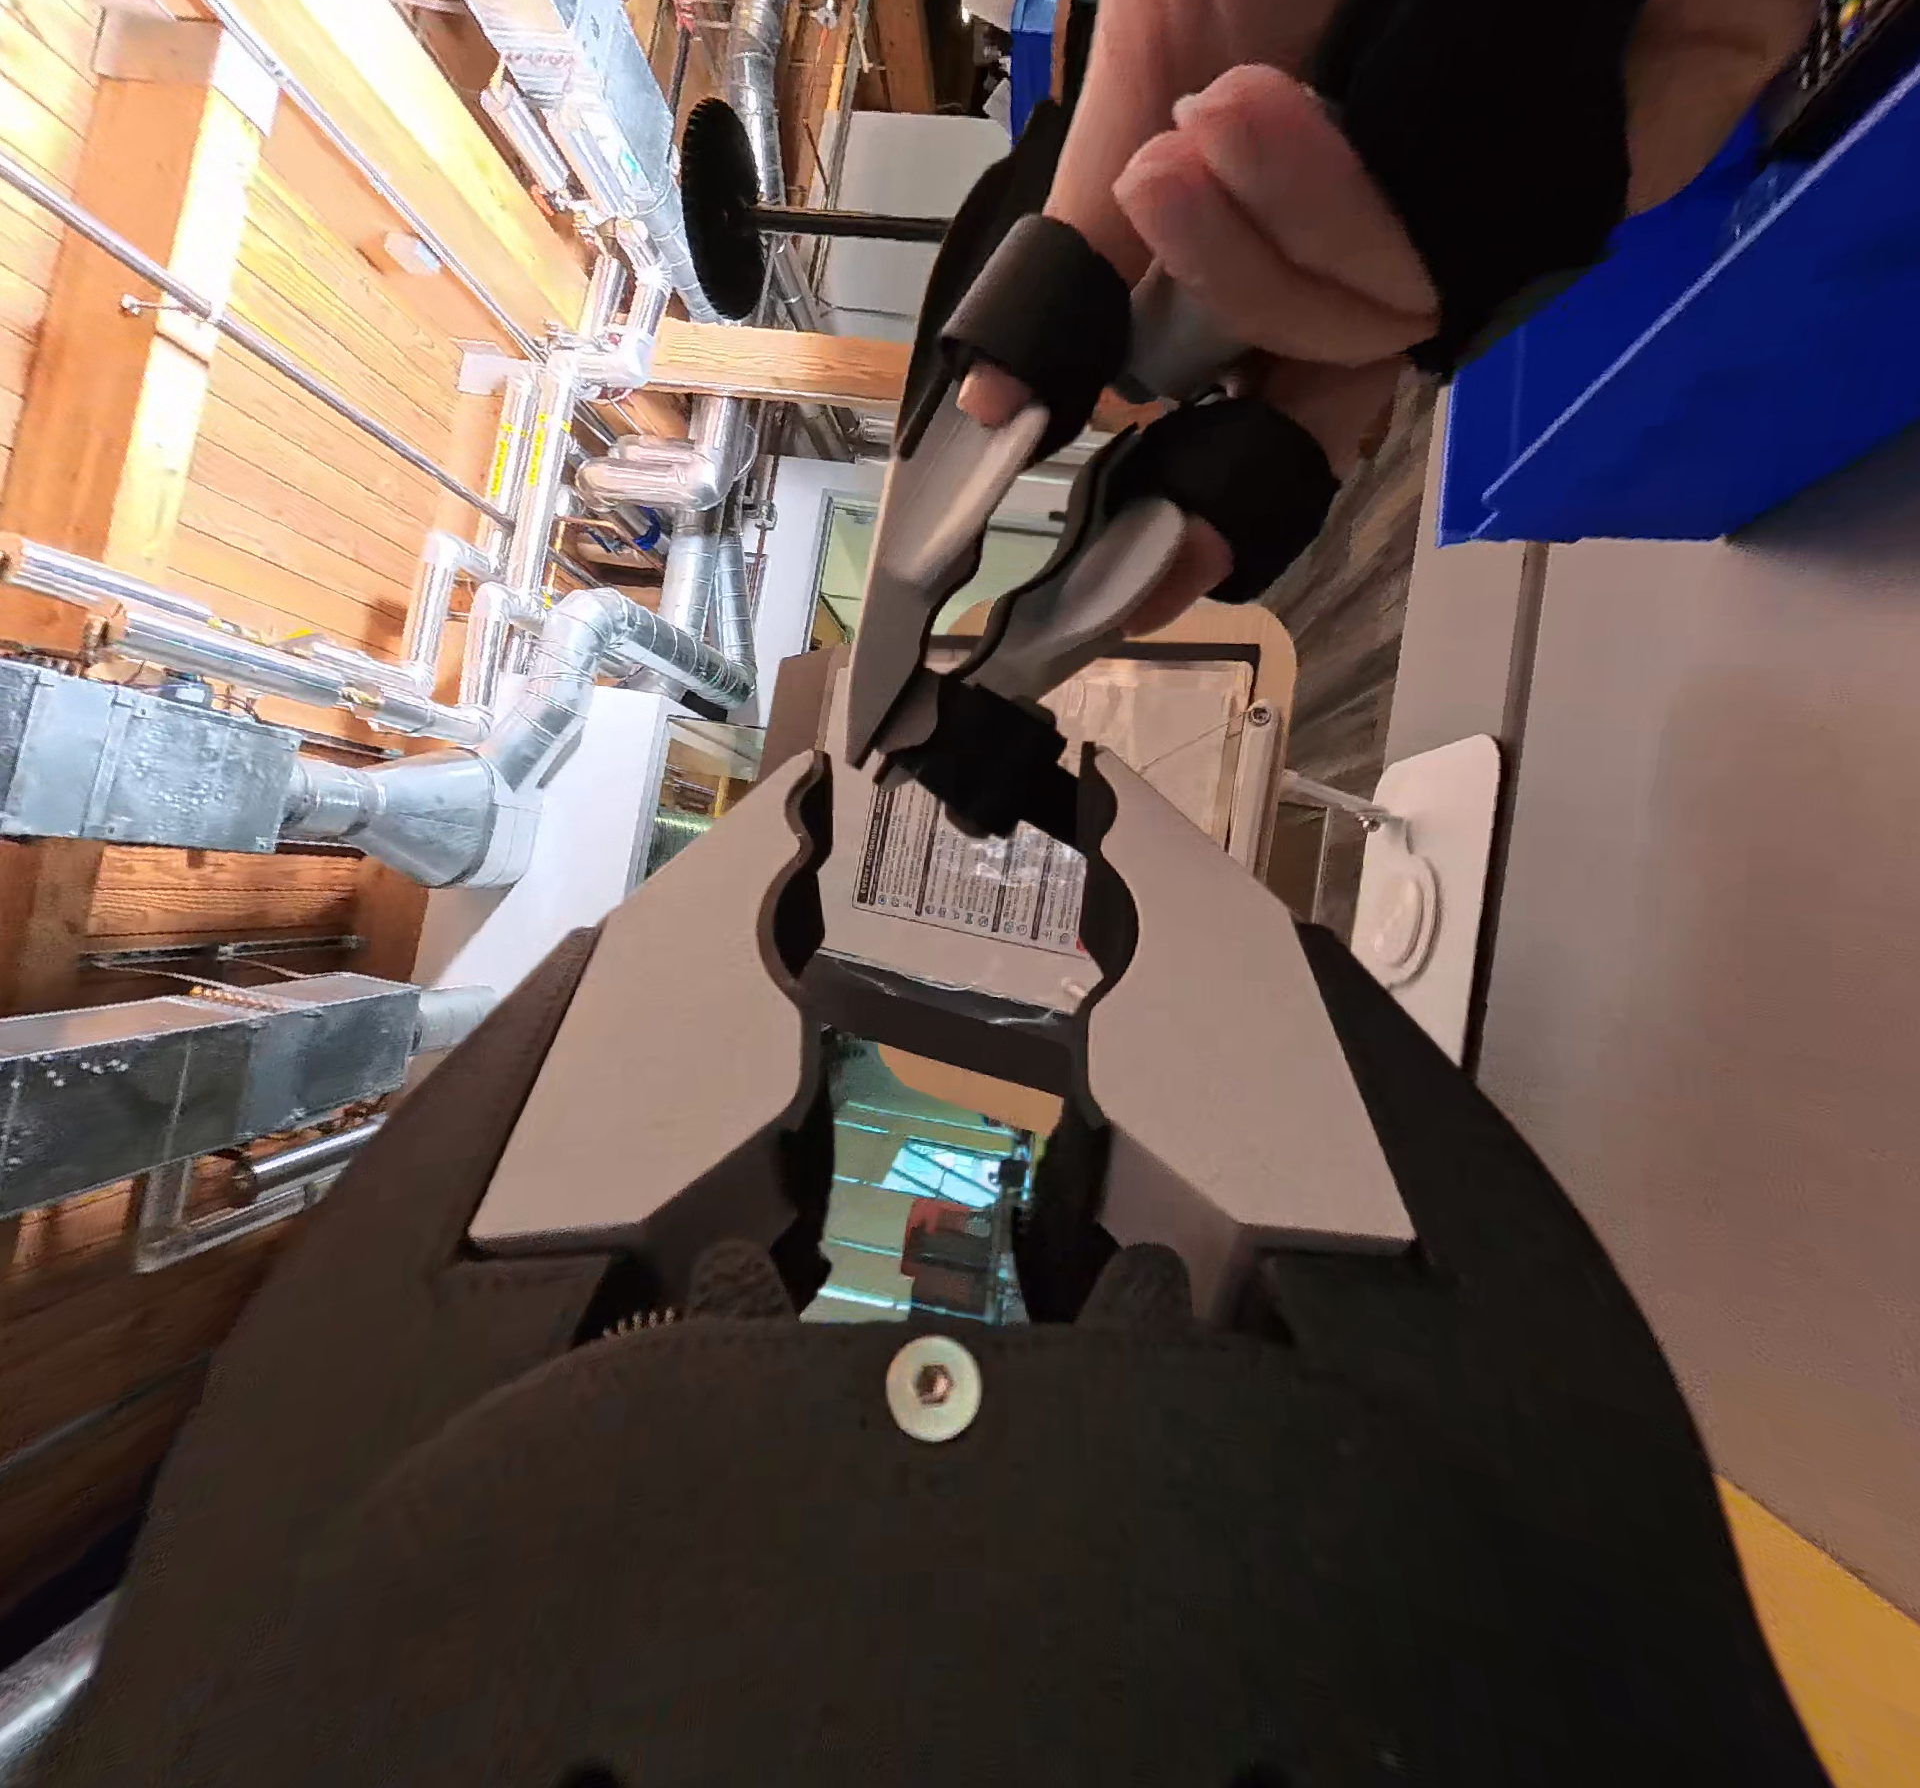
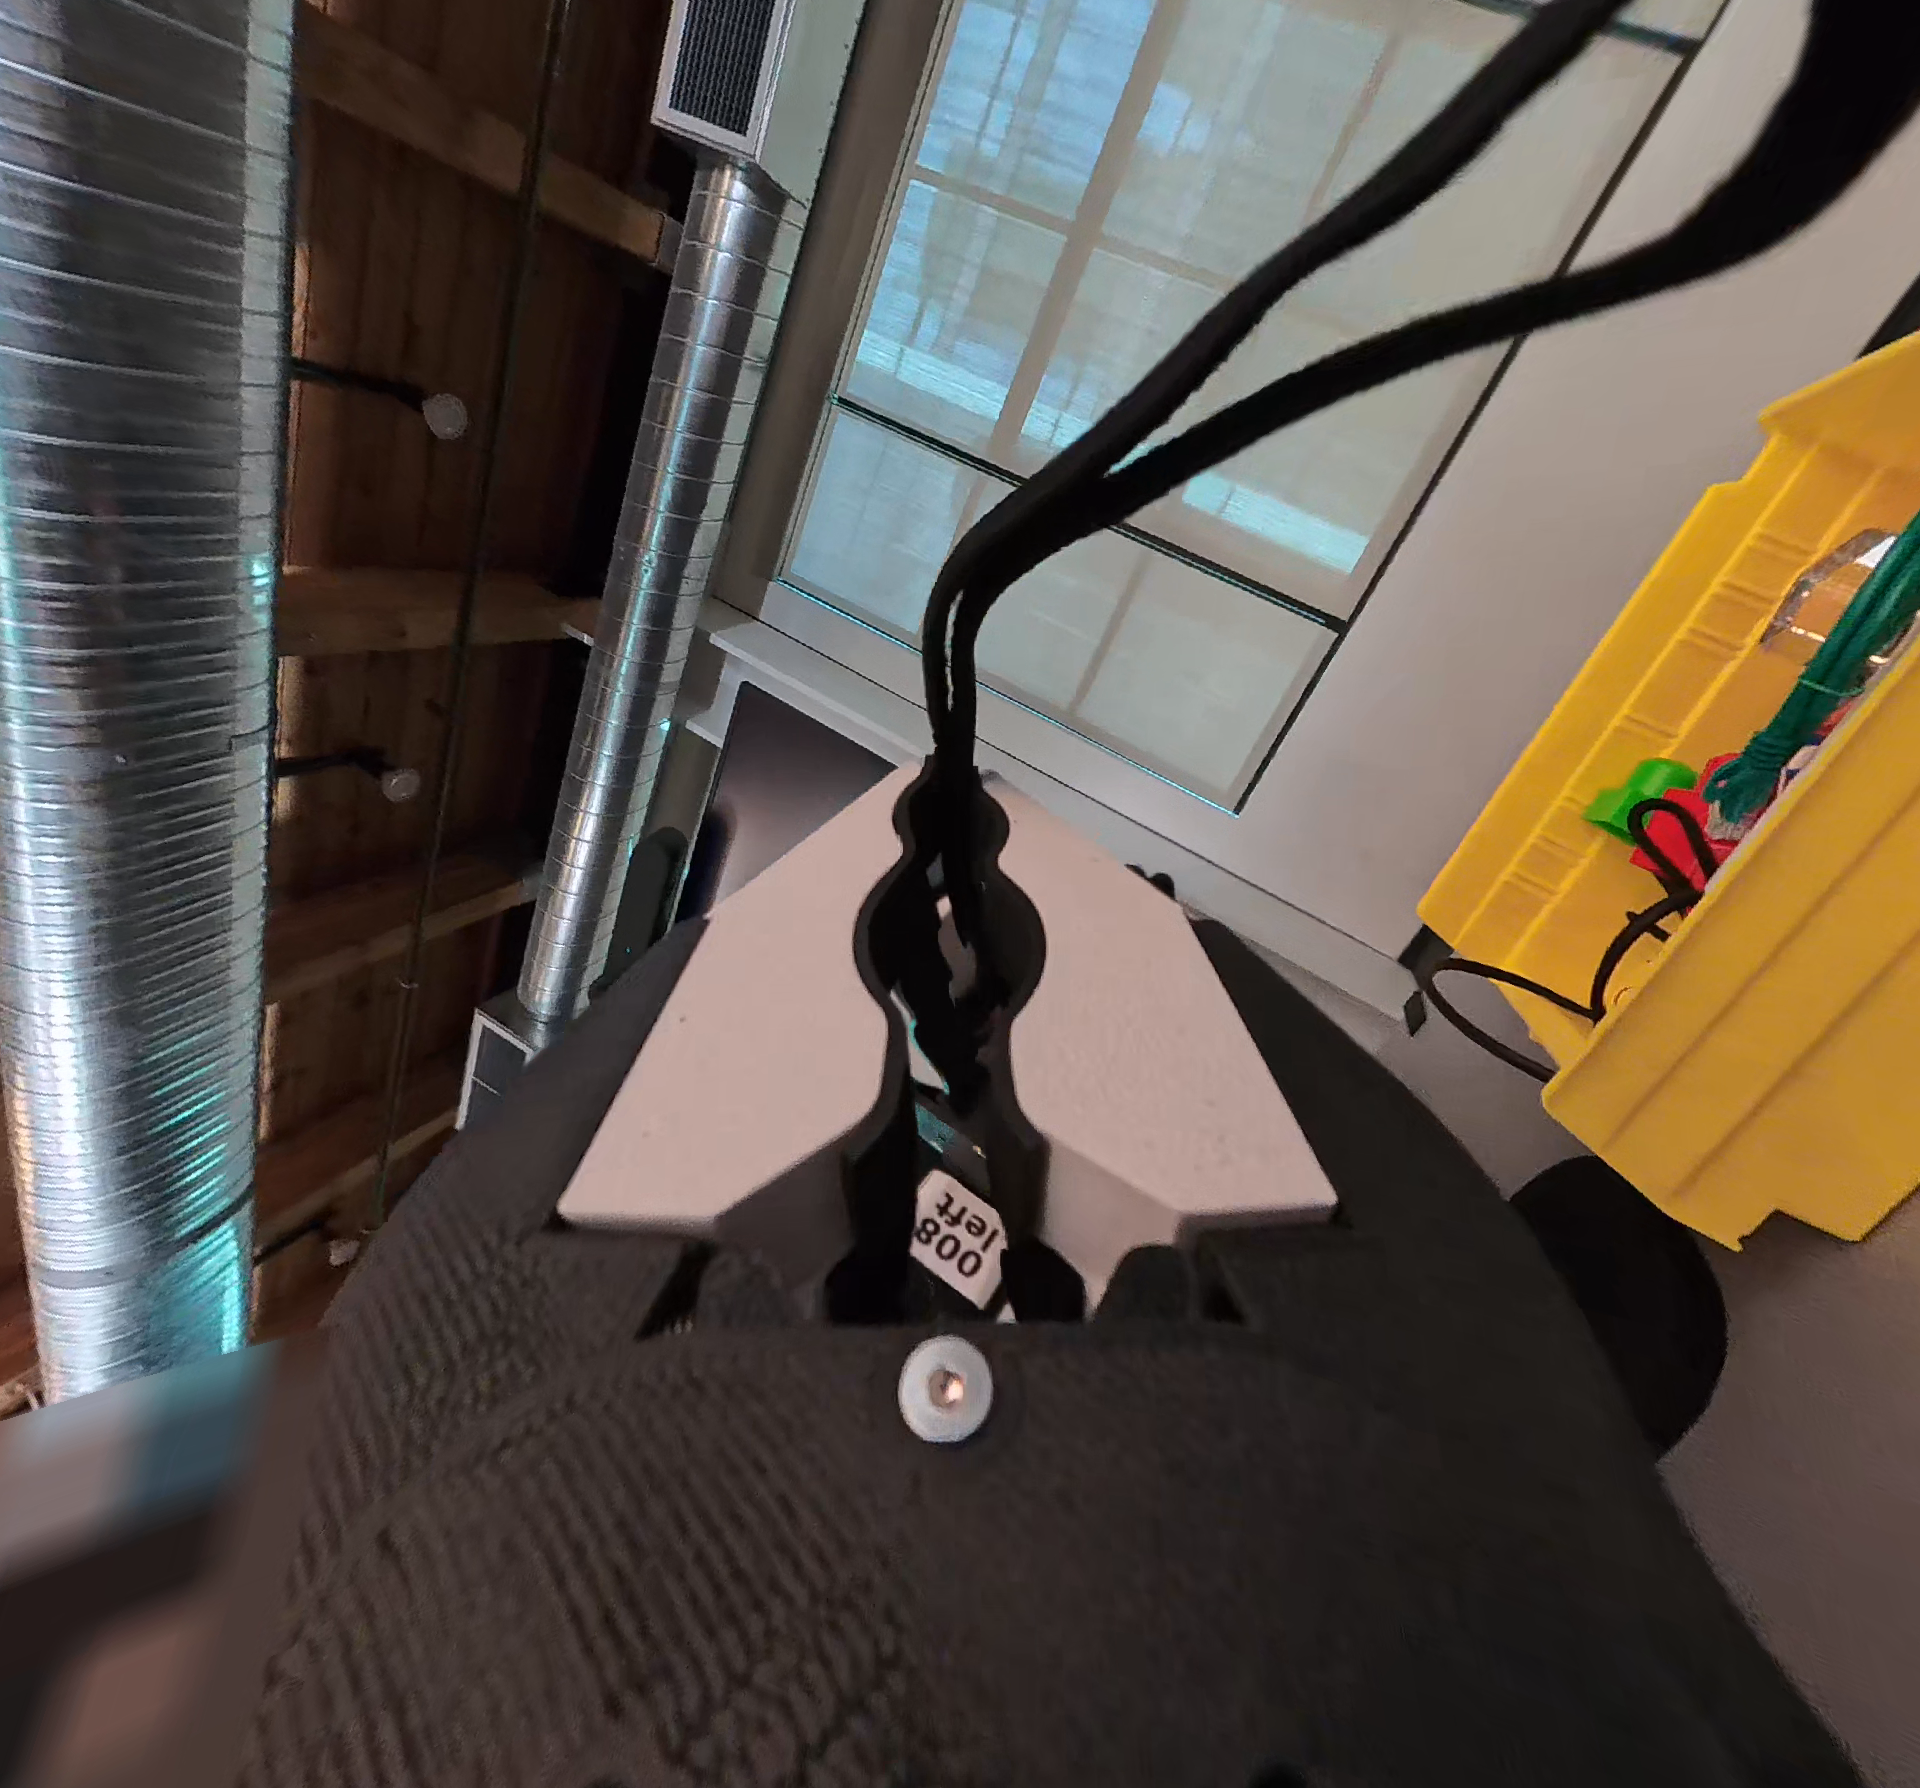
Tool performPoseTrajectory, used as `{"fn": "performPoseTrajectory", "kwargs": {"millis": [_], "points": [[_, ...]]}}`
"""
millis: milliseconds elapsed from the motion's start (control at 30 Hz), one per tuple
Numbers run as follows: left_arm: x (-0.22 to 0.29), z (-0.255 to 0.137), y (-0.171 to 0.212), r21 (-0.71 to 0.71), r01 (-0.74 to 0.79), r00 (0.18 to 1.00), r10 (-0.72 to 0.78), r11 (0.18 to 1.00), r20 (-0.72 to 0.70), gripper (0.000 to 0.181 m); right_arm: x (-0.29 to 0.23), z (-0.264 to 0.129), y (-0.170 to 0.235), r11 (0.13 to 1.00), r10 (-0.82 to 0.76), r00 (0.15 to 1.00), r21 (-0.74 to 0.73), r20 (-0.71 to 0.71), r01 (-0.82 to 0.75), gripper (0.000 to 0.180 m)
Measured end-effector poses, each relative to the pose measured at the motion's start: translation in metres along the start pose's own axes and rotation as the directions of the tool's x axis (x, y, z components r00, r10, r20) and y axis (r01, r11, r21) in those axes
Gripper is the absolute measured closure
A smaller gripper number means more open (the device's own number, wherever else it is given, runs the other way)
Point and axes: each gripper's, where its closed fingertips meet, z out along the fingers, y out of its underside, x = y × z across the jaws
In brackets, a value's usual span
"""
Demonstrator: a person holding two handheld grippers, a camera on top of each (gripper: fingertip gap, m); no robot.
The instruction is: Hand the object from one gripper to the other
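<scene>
The object is a flat grey block (image 1: 966,891) with a white label face and a black cord (image 1: 997,762) bundled at its far end. My left gripper (image 1: 956,788) is closed onto the block's sides, with a finger against each edge. My right gripper (image 1: 883,751) comes in from above, held by a person's hand (image 1: 1278,211), and its tips pinch the cord bundle. In the right wrist view my right gripper (image 2: 940,798) is shut on the black cord (image 2: 1299,367), which loops up to the top right. The block is hidden there.
A blue bin (image 1: 1714,336) is close on the right of the left wrist view. A yellow bin (image 2: 1714,959) with green and red items stands on the grey table (image 2: 1818,1530) at right. Metal ducts (image 2: 125,595) and a window (image 2: 1091,336) are behind. Left and right tips are no more than a few centimetres apart.
</scene>
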Motion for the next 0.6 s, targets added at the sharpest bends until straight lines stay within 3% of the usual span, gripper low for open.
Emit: {"fn": "performPoseTrajectory", "kwargs": {"millis": [367, 600], "points": [[0.008, 0.005, 0.005, -0.031, -0.077, 0.997, 0.077, 0.997, -0.002, 0.15, 0.009, 0.006, 0.006, 0.998, 0.054, 0.999, -0.007, 0.003, -0.054, 0.179], [0.006, -0.001, 0.006, -0.023, -0.02, 0.999, 0.019, 1.0, -0.047, 0.158, 0.014, 0.007, 0.009, 0.999, 0.009, 0.999, -0.037, -0.036, -0.01, 0.177]]}}
